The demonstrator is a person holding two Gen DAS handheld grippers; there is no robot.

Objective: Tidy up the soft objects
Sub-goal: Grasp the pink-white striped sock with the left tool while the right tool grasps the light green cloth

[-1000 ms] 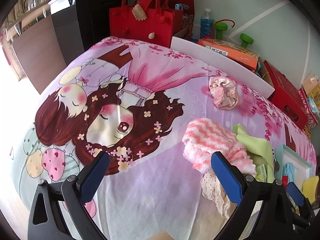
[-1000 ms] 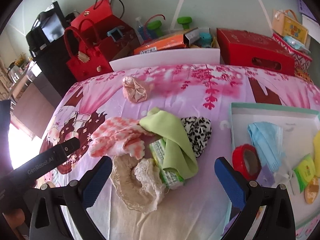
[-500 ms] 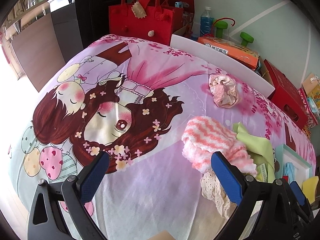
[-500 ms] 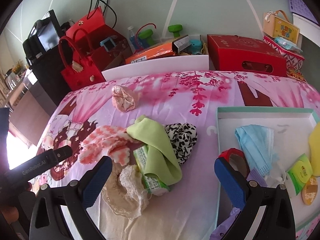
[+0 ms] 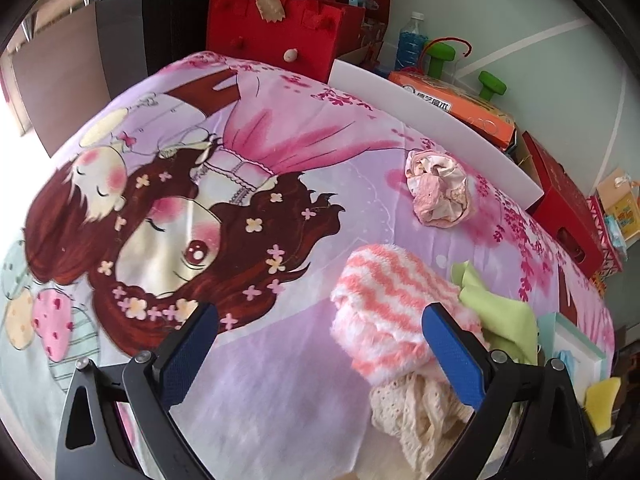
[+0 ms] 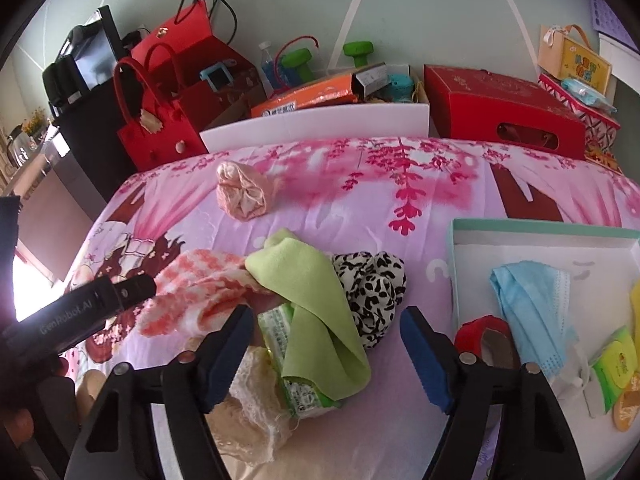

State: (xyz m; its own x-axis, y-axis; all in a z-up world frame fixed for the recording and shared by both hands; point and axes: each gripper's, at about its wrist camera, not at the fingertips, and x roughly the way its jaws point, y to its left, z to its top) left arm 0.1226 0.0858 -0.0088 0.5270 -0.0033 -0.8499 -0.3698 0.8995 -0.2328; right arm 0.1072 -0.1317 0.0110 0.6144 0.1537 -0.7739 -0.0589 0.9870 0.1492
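A pile of soft things lies on the pink cartoon bedsheet (image 6: 320,208): a pink-and-white striped fluffy cloth (image 5: 392,300) (image 6: 192,292), a light green cloth (image 6: 312,312) (image 5: 500,312), a leopard-print scrunchie (image 6: 372,288), cream lace fabric (image 5: 420,412) (image 6: 248,408) and a green tissue pack (image 6: 296,384). A crumpled pink satin piece (image 5: 436,192) (image 6: 242,192) lies apart, farther back. My left gripper (image 5: 320,352) is open, with its right finger over the striped cloth's edge. My right gripper (image 6: 326,354) is open around the green cloth.
A teal-rimmed white box (image 6: 540,232) at the right holds a blue face mask (image 6: 528,300), red tape roll (image 6: 484,340) and small packs. Red felt bags (image 5: 272,36), a red carton (image 6: 500,112) and a white board (image 6: 316,128) stand behind the bed.
Both grippers have moved forward and lower toward the pile. The right gripper's fingers now straddle the green cloth and are closer together than before.
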